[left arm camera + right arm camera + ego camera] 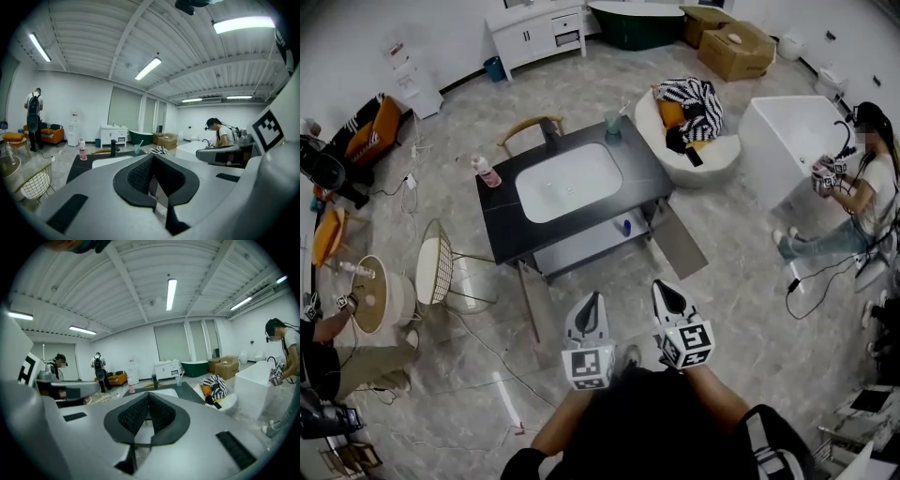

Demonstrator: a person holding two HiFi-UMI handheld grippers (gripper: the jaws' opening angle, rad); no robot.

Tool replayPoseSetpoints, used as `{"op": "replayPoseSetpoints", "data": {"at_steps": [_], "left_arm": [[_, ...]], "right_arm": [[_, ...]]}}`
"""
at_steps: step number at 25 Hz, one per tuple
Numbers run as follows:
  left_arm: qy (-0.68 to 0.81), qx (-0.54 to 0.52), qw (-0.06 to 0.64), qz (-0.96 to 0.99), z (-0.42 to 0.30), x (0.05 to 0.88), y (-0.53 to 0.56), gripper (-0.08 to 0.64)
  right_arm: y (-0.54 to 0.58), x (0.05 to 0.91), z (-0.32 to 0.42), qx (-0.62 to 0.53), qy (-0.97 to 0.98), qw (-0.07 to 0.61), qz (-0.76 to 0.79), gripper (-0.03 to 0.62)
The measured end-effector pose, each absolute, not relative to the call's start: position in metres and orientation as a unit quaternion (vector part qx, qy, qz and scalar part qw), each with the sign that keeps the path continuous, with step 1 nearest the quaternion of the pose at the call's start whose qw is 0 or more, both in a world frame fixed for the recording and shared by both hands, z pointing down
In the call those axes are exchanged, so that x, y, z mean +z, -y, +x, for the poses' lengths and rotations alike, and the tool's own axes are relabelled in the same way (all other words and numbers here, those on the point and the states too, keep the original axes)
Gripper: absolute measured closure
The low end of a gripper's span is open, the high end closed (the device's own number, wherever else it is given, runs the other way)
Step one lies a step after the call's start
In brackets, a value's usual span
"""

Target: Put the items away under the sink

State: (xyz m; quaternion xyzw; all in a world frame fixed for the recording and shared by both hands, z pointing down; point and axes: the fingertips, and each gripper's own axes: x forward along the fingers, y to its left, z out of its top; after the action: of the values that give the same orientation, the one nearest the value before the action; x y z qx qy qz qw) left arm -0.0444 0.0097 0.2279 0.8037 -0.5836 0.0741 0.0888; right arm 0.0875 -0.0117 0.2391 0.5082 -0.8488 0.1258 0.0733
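The sink cabinet (508,218) with a black top and white basin stands in the middle of the head view. On its top are a pink bottle (486,172), a black faucet (551,134) and a cup with a toothbrush (612,122). A small blue item (626,226) lies on the open shelf (581,246) under the basin. My left gripper (594,298) and right gripper (662,287) hover side by side well in front of the cabinet, both shut and empty. The left gripper view shows its gripper (153,157) pointing at the pink bottle (82,150) and cup (137,148). The right gripper (149,395) faces the faucet (154,381).
A wire chair (441,272) and a round side table (380,292) stand left of the cabinet, a wooden chair (530,127) behind it. A beanbag with striped cloth (689,122) and a white tub (792,141) are to the right, where a person (862,187) sits. Cables run over the floor.
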Motion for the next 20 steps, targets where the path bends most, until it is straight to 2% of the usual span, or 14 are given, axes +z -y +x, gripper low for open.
{"op": "replayPoseSetpoints", "data": {"at_steps": [6,20], "left_arm": [[0.579,0.067,0.076,0.809,-0.057,0.216,-0.026,0.545],[0.572,0.057,0.073,0.815,-0.066,0.218,-0.040,0.545]], "right_arm": [[-0.037,0.194,0.074,0.081,0.850,0.041,0.518,0.581],[-0.060,0.203,0.060,0.079,0.846,0.051,0.525,0.581]]}}
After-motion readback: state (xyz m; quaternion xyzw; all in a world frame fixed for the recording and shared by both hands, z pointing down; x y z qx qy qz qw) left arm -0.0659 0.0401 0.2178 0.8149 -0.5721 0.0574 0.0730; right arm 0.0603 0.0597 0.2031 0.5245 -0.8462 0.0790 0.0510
